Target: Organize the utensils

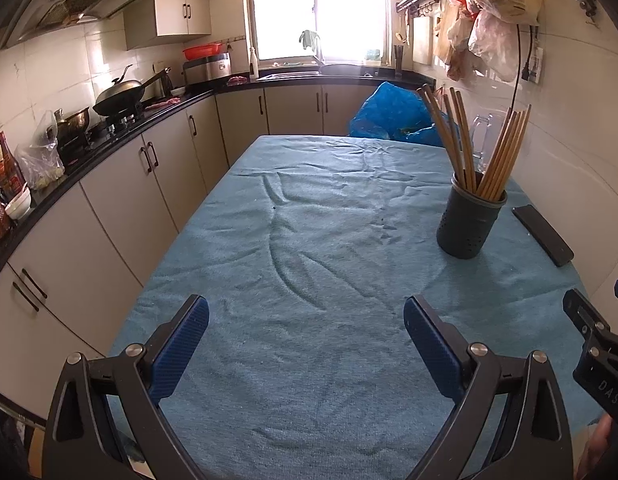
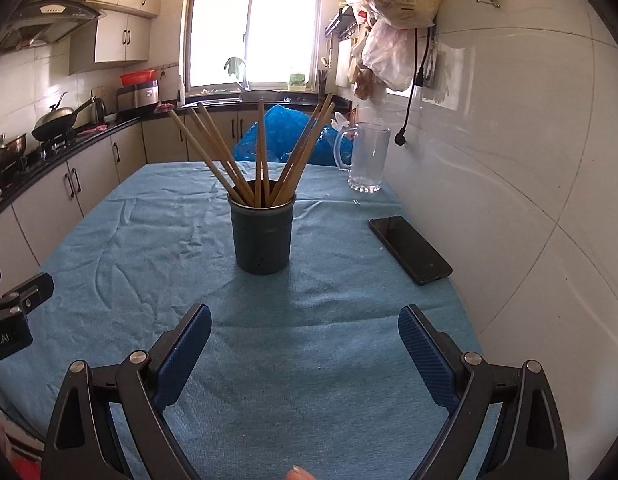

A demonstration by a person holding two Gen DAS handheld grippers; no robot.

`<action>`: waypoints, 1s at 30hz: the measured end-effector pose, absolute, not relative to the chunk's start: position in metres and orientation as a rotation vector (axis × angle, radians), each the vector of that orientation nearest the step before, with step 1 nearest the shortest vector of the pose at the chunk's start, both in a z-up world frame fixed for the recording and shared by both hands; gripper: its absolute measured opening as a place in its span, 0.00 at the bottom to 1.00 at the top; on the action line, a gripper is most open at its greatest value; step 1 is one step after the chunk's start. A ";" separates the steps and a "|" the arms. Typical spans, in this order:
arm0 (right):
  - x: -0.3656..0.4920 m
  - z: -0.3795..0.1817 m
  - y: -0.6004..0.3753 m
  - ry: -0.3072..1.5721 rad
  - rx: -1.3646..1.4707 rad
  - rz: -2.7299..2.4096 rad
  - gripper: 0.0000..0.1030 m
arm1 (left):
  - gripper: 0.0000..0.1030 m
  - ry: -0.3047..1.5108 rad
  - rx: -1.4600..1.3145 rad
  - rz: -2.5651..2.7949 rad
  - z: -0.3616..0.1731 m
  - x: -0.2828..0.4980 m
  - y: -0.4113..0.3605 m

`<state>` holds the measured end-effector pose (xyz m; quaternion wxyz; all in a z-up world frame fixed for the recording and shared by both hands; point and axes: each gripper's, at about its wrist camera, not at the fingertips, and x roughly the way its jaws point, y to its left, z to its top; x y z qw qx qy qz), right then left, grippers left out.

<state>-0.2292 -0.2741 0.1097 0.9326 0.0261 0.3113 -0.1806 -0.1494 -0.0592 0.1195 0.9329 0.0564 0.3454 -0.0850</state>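
Note:
A dark round utensil holder (image 2: 263, 234) stands upright on the blue tablecloth (image 2: 149, 240), with several wooden chopsticks (image 2: 225, 156) fanned out in it. In the left wrist view the holder (image 1: 469, 224) is at the far right with the chopsticks (image 1: 501, 152). My right gripper (image 2: 305, 320) is open and empty, hovering over the cloth a short way in front of the holder. My left gripper (image 1: 307, 312) is open and empty over the middle of the cloth, left of the holder. Each gripper's body shows at the edge of the other's view.
A black phone (image 2: 409, 250) lies flat to the right of the holder, near the white tiled wall. A clear glass pitcher (image 2: 367, 158) stands at the far right corner. A blue plastic bag (image 2: 281, 132) sits behind the table. Kitchen counter with wok (image 1: 119, 98) runs along the left.

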 end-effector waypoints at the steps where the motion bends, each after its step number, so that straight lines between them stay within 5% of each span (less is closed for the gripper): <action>1: -0.228 0.109 -0.274 0.640 0.052 -0.370 0.94 | 0.95 0.711 0.116 -0.175 0.118 -0.149 -0.060; 30: -0.196 0.076 -0.307 0.726 0.110 -0.336 0.94 | 0.95 0.774 0.189 -0.158 0.100 -0.124 -0.091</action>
